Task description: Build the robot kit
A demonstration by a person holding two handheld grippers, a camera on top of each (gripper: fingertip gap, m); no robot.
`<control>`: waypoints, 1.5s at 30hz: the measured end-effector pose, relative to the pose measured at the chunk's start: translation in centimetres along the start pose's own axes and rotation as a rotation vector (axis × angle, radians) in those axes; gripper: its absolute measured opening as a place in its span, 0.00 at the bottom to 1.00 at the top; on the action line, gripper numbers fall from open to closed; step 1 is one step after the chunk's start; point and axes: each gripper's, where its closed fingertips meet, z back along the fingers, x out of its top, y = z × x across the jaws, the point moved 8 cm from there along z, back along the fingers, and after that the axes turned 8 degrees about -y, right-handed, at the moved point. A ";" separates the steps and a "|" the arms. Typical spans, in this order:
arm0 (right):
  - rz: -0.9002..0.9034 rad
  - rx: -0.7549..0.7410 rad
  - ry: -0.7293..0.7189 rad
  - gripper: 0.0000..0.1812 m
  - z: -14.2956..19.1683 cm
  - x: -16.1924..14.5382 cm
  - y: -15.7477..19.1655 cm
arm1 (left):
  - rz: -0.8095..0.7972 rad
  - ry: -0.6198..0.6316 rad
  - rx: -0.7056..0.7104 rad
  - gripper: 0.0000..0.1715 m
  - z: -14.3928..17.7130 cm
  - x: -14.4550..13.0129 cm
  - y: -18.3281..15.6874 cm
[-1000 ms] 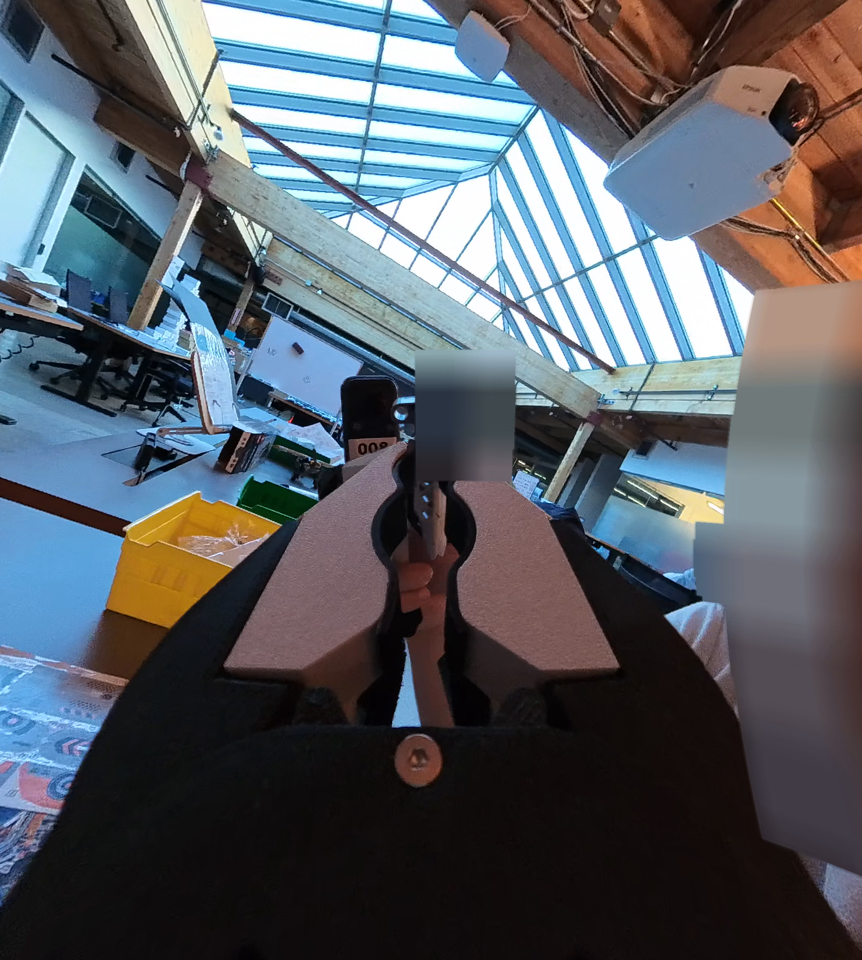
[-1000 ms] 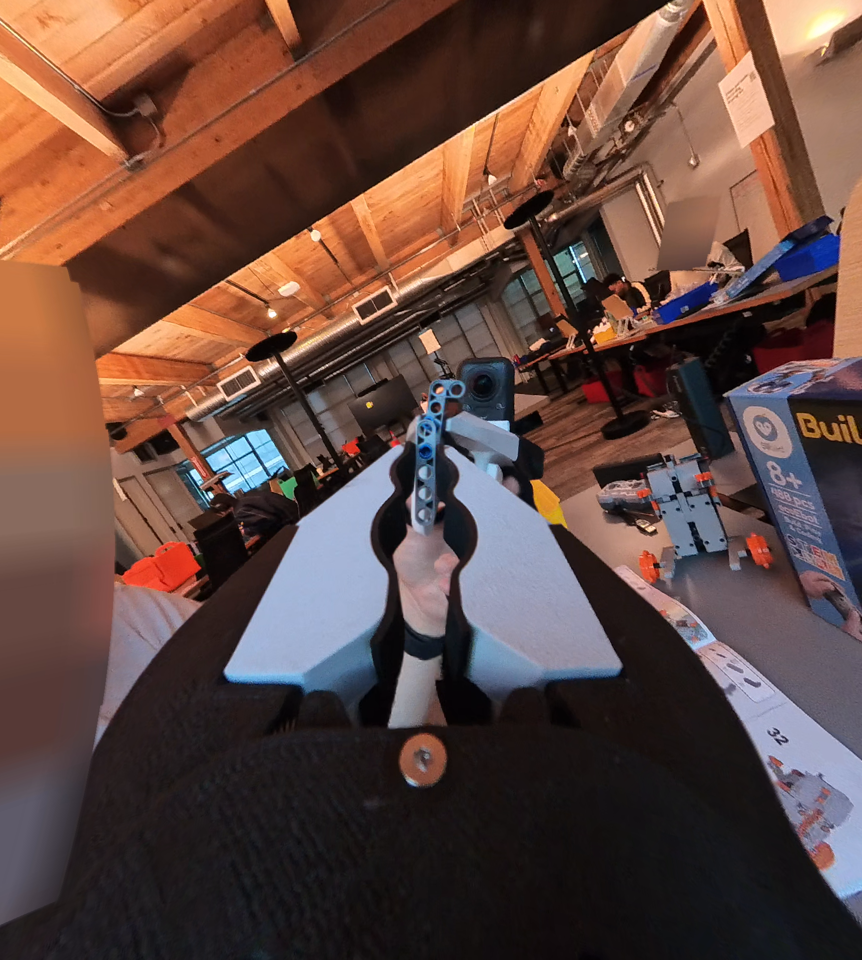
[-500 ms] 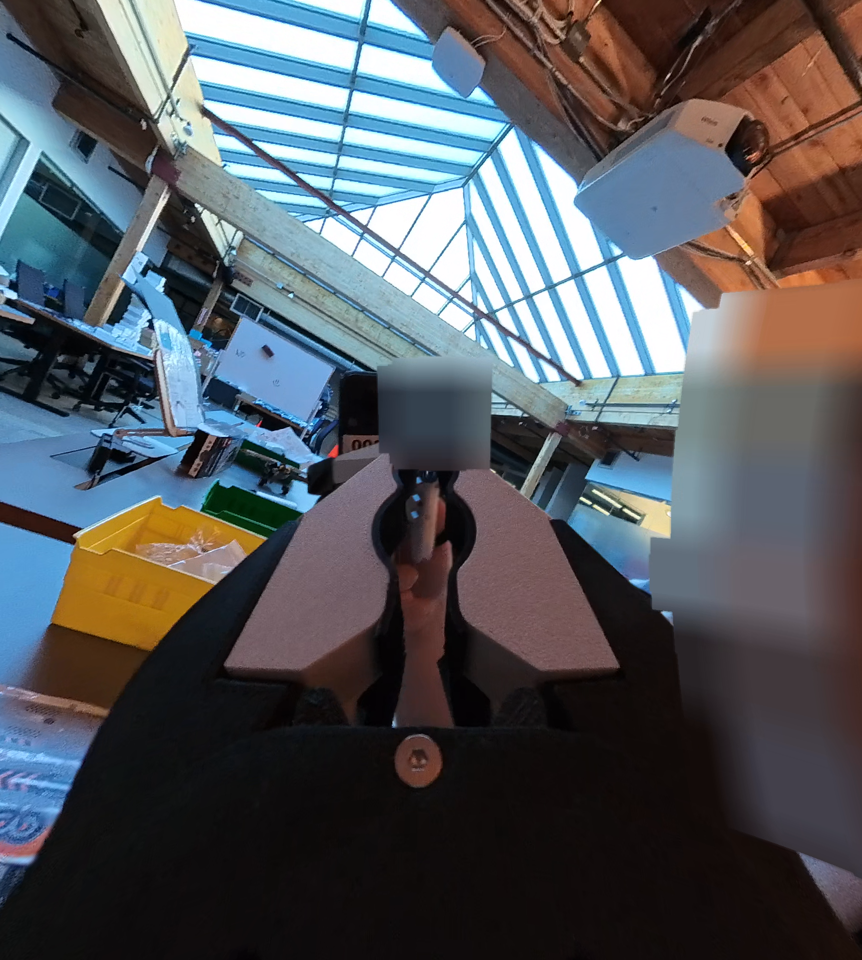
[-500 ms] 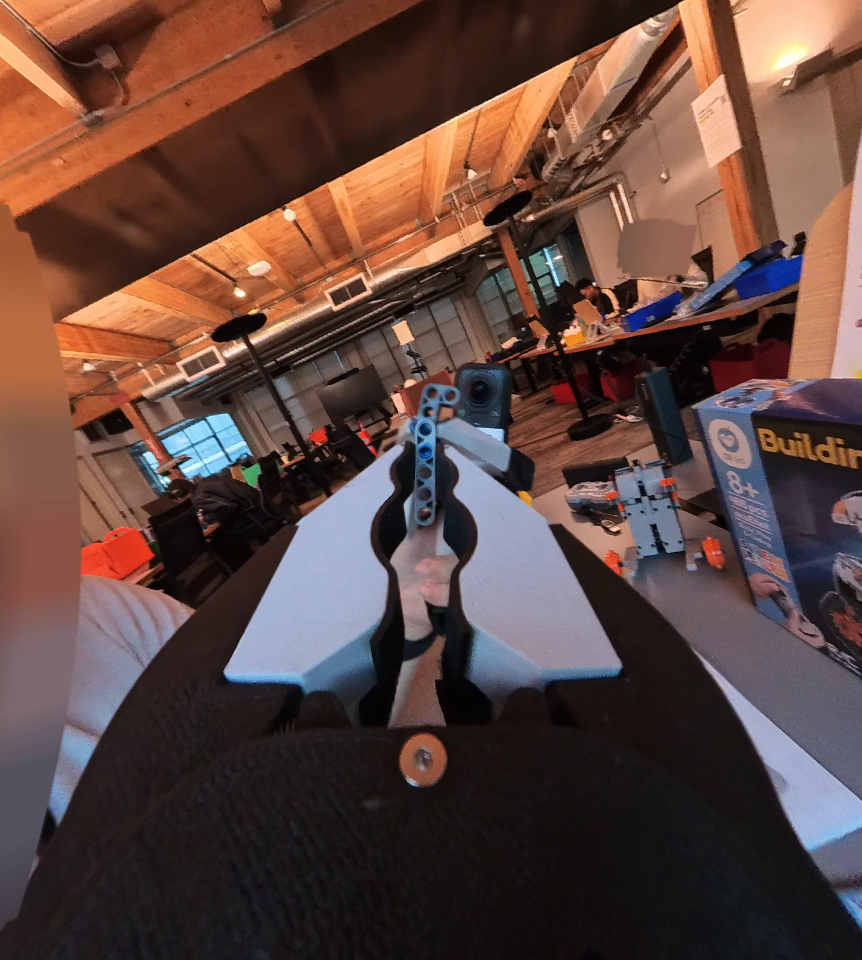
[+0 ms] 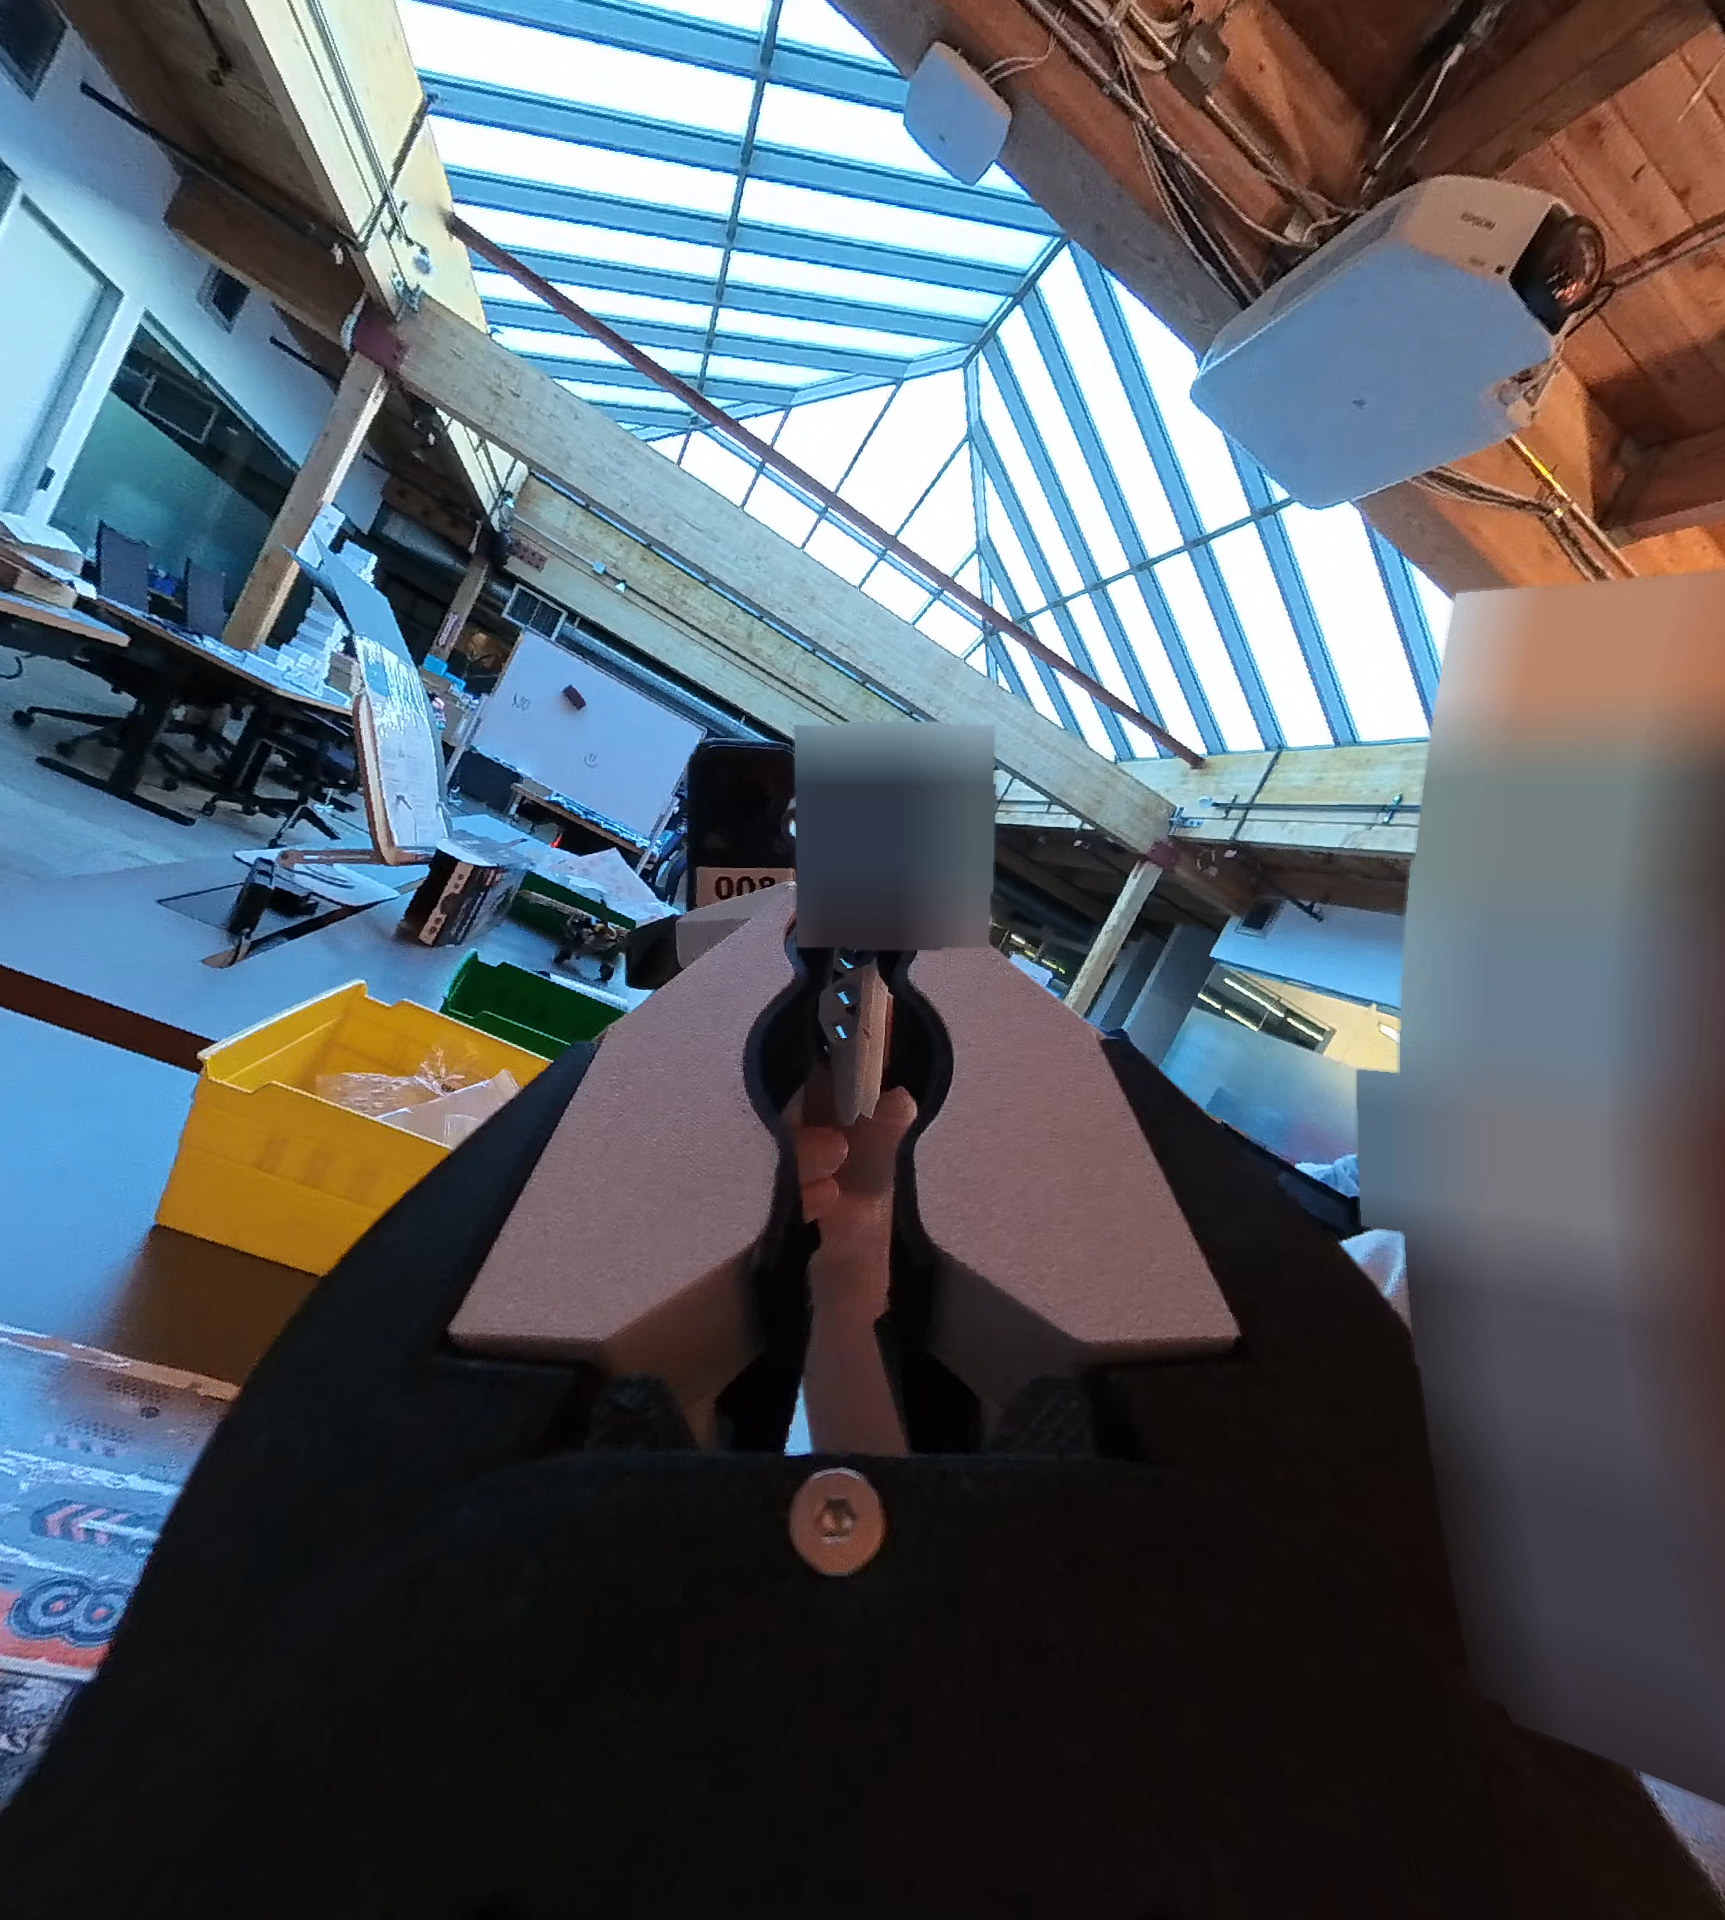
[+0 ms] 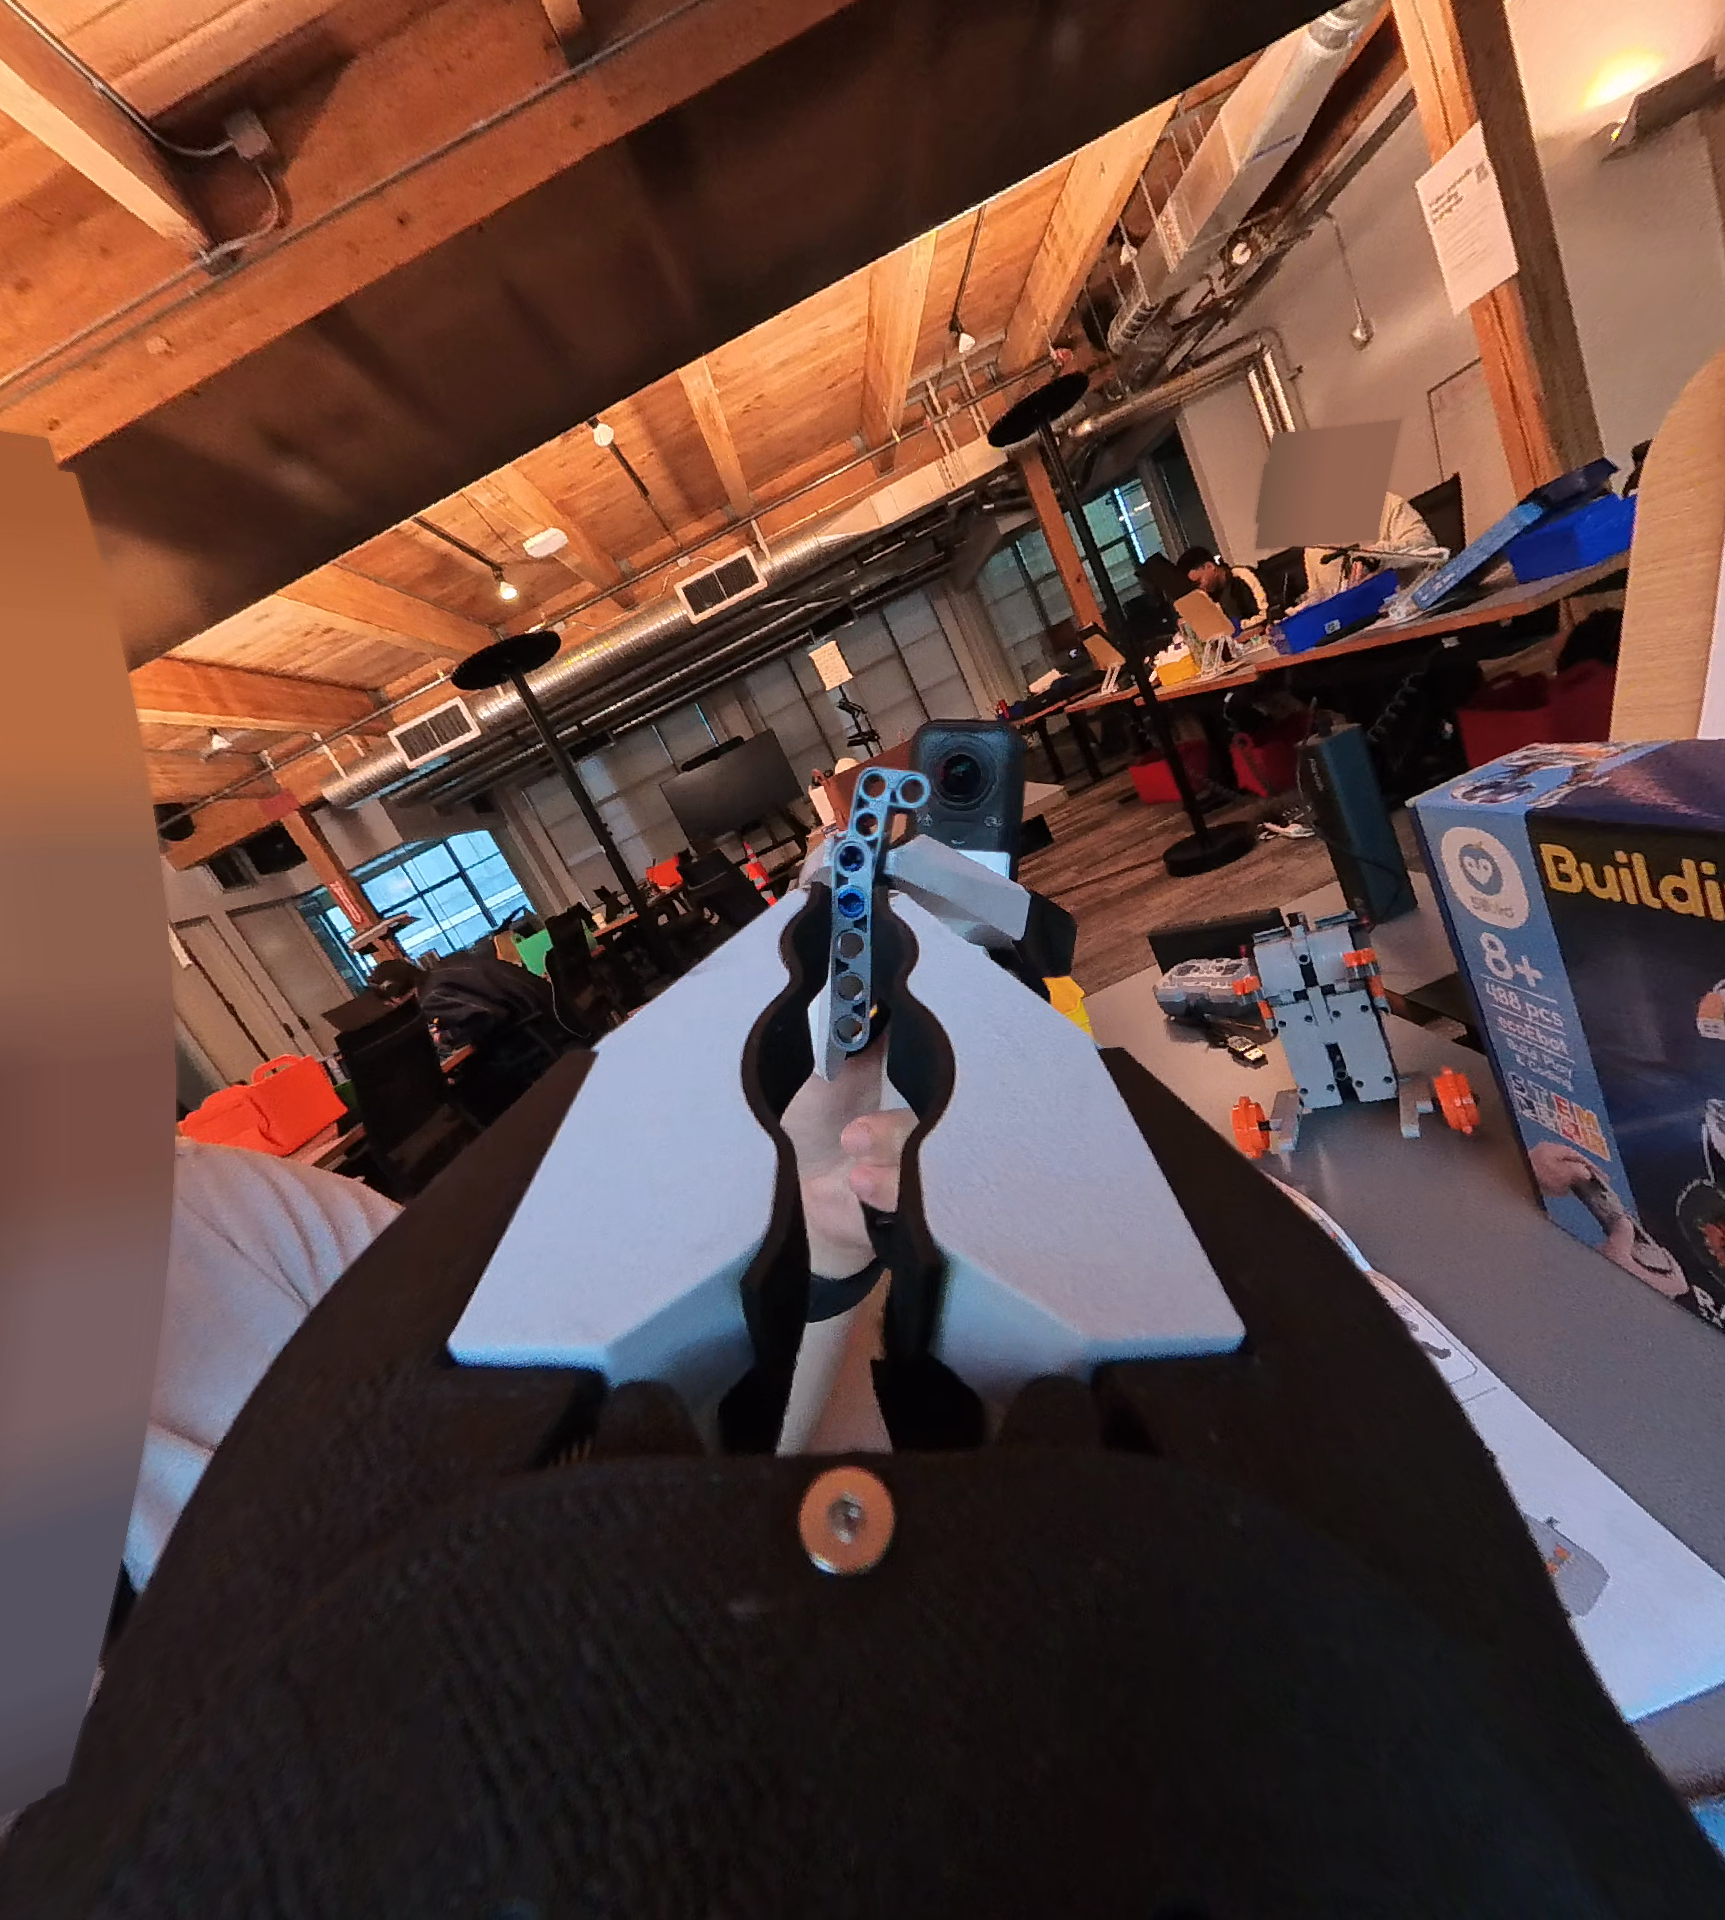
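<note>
I see a grey perforated beam (image 6: 853, 935), bent at its top end and with a blue pin in one hole, standing almost upright between the fingers of my right hand-held gripper (image 6: 850, 940). The two fingers are pressed in on the beam and pinch it; it is lifted well above the worktop (image 6: 1523, 1247). In the left wrist view the same beam (image 5: 850, 1023) shows edge-on between the fingers of my left hand-held gripper (image 5: 850, 997), which are also drawn together around it, so both grippers seem to clamp it from opposite sides. A mosaic patch covers its top end there.

Just behind the beam, in the right wrist view, I see the grey fingers and the black camera (image 6: 964, 795) of the other gripper, facing mine. Below the beam a person's hand (image 6: 853, 1174) shows through the gap.

Farther out on the right, a small grey model with orange wheels (image 6: 1336, 1049) stands on the worktop, and near it is a dark blue toy box (image 6: 1647, 997). A white instruction sheet (image 6: 1616, 1600) lies at the near edge.

On the left side, a yellow bin (image 5: 318, 1132) with clear bags inside sits on the worktop, a green bin (image 5: 525, 1003) is behind it, and a printed colourful sheet (image 5: 16, 1475) lies in the near corner. A white projector (image 5: 1377, 343) hangs from the ceiling.
</note>
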 end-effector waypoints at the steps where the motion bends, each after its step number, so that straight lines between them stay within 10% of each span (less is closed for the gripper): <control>1: 0.005 -0.003 0.001 0.03 0.0 0.0 0.0 | 0.000 -0.004 0.003 0.02 0.0 0.0 0.0; 45: 0.062 0.051 -0.068 0.02 0.0 -0.3 -0.8 | -0.245 0.020 0.172 0.02 -0.4 0.0 -1.2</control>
